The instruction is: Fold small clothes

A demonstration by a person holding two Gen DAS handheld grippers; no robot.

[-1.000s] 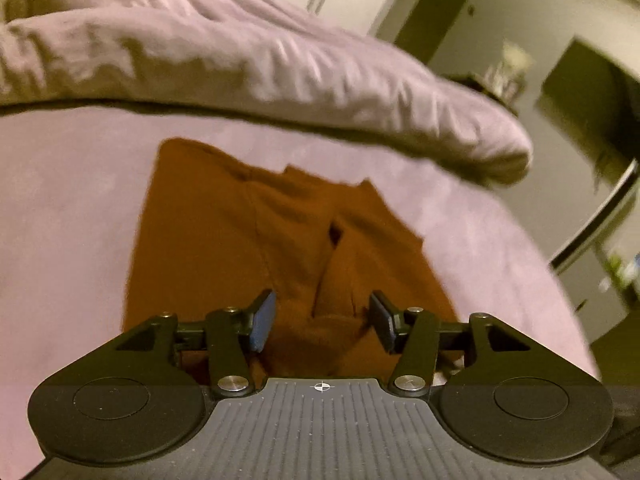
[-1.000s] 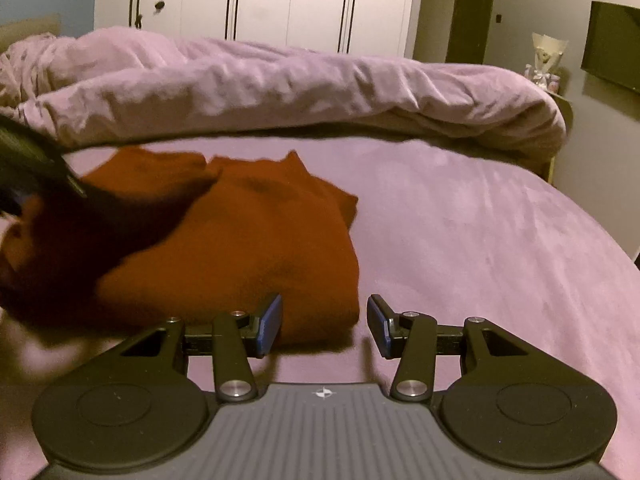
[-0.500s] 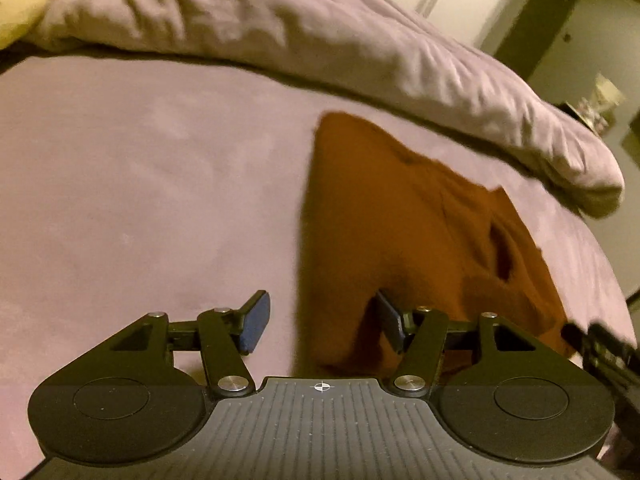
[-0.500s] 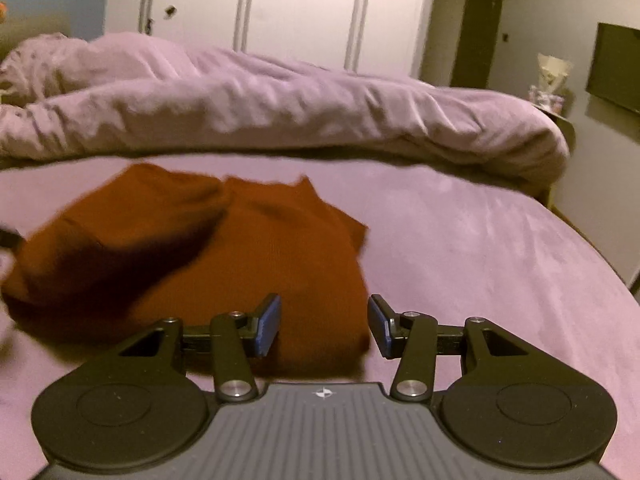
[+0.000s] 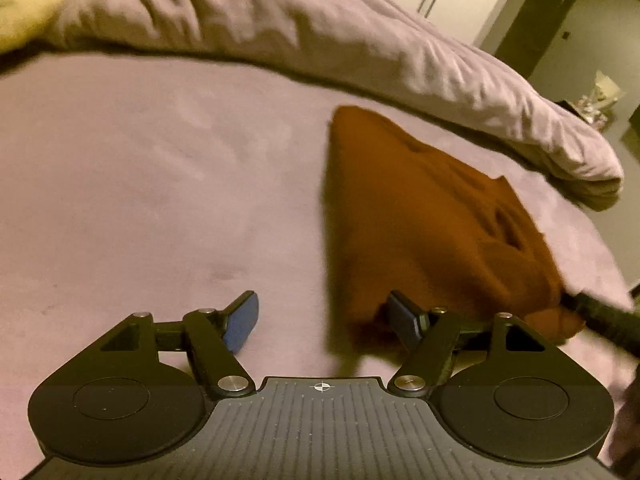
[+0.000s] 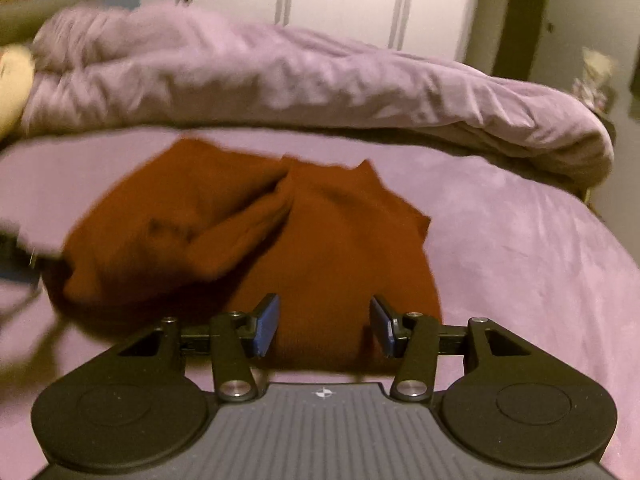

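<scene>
A: The rust-brown knit garment [image 6: 320, 240] lies half-folded on the mauve bedsheet [image 5: 140, 200], one flap humped.

B: The left gripper [image 5: 324, 316], its jaws just widened and empty, straddles its near corner; the right gripper [image 6: 324, 326] hovers apart (also empty). A shallow pinch could drag the layers askew.

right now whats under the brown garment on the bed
The brown garment lies on the purple bed sheet, which shows bare all round it. Its own folded layers overlap; anything between or beneath them is covered.
</scene>
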